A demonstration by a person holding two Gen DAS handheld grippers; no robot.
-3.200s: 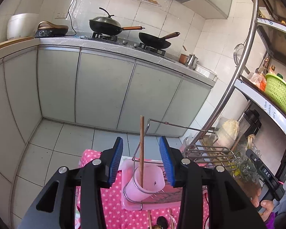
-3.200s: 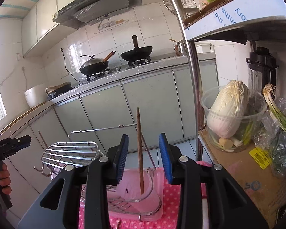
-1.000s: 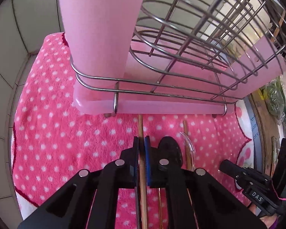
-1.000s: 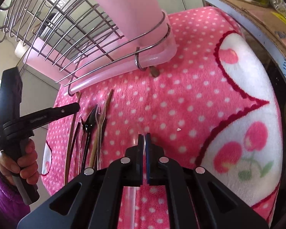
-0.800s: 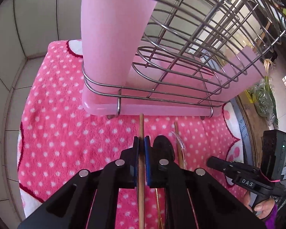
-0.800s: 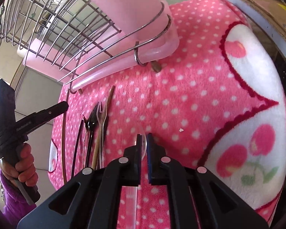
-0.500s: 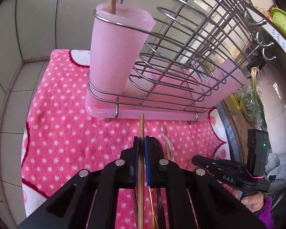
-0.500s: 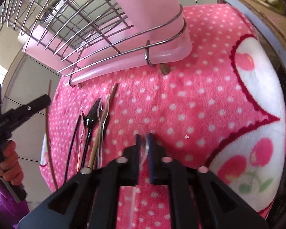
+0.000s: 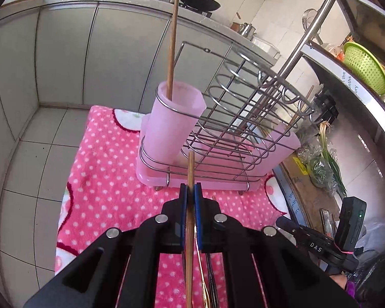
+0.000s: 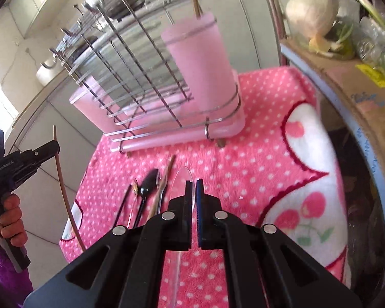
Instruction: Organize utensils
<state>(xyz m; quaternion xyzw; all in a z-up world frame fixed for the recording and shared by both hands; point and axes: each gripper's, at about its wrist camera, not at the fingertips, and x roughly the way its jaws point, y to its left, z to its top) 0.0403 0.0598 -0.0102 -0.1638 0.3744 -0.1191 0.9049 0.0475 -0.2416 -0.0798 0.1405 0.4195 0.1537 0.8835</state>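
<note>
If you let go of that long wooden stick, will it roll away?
Probably not far. The thin round wooden chopstick, pinched in the left gripper, looks light, stiff and free to roll, but the fluffy pink dotted blanket would likely stop it quickly.

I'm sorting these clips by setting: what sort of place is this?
Most likely a home kitchen: a wok sits on a counter stove above grey cabinets, and a wire dish rack stands nearby.
</note>
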